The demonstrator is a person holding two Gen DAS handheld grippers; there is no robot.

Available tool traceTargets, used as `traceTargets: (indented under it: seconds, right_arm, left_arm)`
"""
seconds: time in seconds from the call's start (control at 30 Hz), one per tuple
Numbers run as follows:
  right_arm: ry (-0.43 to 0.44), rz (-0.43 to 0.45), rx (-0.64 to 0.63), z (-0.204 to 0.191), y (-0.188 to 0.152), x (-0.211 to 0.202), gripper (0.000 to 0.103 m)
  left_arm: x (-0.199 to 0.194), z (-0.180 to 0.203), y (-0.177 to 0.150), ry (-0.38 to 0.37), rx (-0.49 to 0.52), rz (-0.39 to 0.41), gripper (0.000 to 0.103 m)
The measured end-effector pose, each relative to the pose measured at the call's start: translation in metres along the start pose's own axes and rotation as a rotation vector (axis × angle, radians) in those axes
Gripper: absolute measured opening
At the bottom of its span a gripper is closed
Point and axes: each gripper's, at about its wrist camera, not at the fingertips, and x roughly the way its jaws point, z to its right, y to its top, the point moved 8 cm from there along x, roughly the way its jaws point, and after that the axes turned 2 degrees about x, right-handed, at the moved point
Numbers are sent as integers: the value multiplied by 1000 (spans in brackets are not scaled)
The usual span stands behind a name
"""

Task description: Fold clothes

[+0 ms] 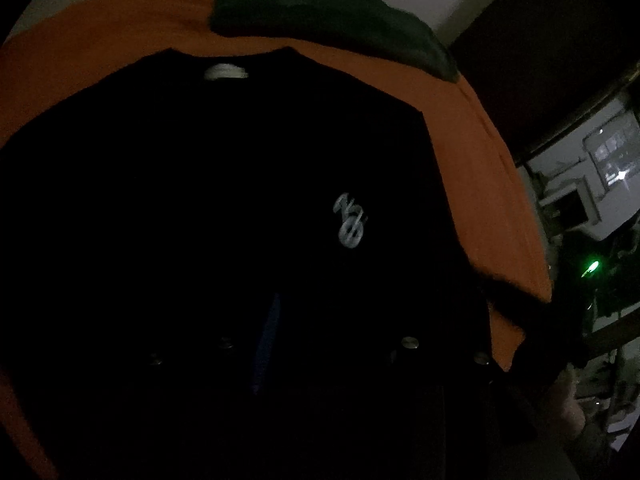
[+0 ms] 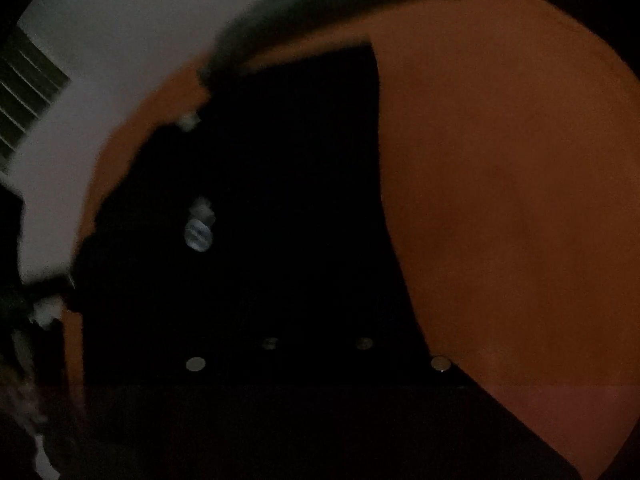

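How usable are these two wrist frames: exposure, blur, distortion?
Left wrist view: badly underexposed; the black shirt is nearly featureless apart from its pale chest logo, which is smeared; strong fisheye curve on the orange cover. Right wrist view: equally dim, more motion blur, the shirt's edges soft; both grippers vanish into the dark bottom.
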Motion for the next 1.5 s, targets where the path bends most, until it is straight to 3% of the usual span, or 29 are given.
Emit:
traceTargets:
  seconds: [0.07, 0.17, 0.27, 0.3, 0.37, 0.47, 0.6, 0.67, 0.8, 0.87, 1.0, 1.07, 1.1, 1.13, 1.2, 1.27, 1.43, 1.5]
  right_arm:
    - [-13, 100, -65, -11, 6, -23, 9]
    - [-34, 8, -87, -15, 2, -6, 13]
    - [-98, -132, -96, -1, -9, 20, 13]
    - [-77, -94, -88, -5, -7, 8, 13]
    - [-33, -15, -70, -14, -3, -15, 13]
    - [-27, 20, -147, -37, -2, -30, 17]
    - [-40, -12, -194, -48, -5, -40, 17]
    - [-12, -20, -152, -42, -11, -51, 17]
    - [-5, -57, -118, -42, -21, -36, 17]
    - [-18, -60, -116, -40, -30, -43, 17]
    - [-22, -63, -86, -33, -41, -59, 17]
    - [-18, -72, -69, -31, -48, -65, 17]
    - [-16, -77, -60, -30, -52, -68, 17]
    - [-16, -77, -65, -30, -56, -78, 17]
    - [-16, -78, -89, -38, -53, -68, 17]
    - [-19, -75, -110, -43, -52, -64, 17]
    - [-32, -71, -127, -44, -51, -62, 17]
    - [-35, -68, -112, -40, -51, -64, 17]
  left_arm:
    - [-25, -17, -24, -7, -31, 21, 42]
    - [-63, -54, -55, 12, -117, 43, 42]
    - [-101, -110, -81, 10, -260, 108, 53]
    - [-112, -131, -88, 14, -311, 131, 59]
    - [-134, -187, -100, 69, -423, 156, 60]
    - [-162, -258, -108, 94, -559, 222, 60]
    - [-174, -318, -111, -30, -777, 361, 60]
    - [-170, -337, -109, -82, -860, 416, 60]
    - [-140, -339, -97, -299, -961, 457, 60]
    - [-120, -333, -95, -350, -997, 423, 60]
    - [-95, -341, -93, -317, -1091, 439, 60]
    - [-98, -341, -82, -240, -1057, 468, 60]
    - [-99, -340, -77, -202, -1040, 483, 57]
    - [-101, -340, -71, -164, -1023, 497, 36]
    - [-104, -340, -60, -87, -988, 525, 18]
    - [-108, -340, -49, -11, -951, 552, 18]
    - [-90, -308, -9, 95, -797, 457, 8]
    - [-91, -303, -14, 105, -820, 436, 8]
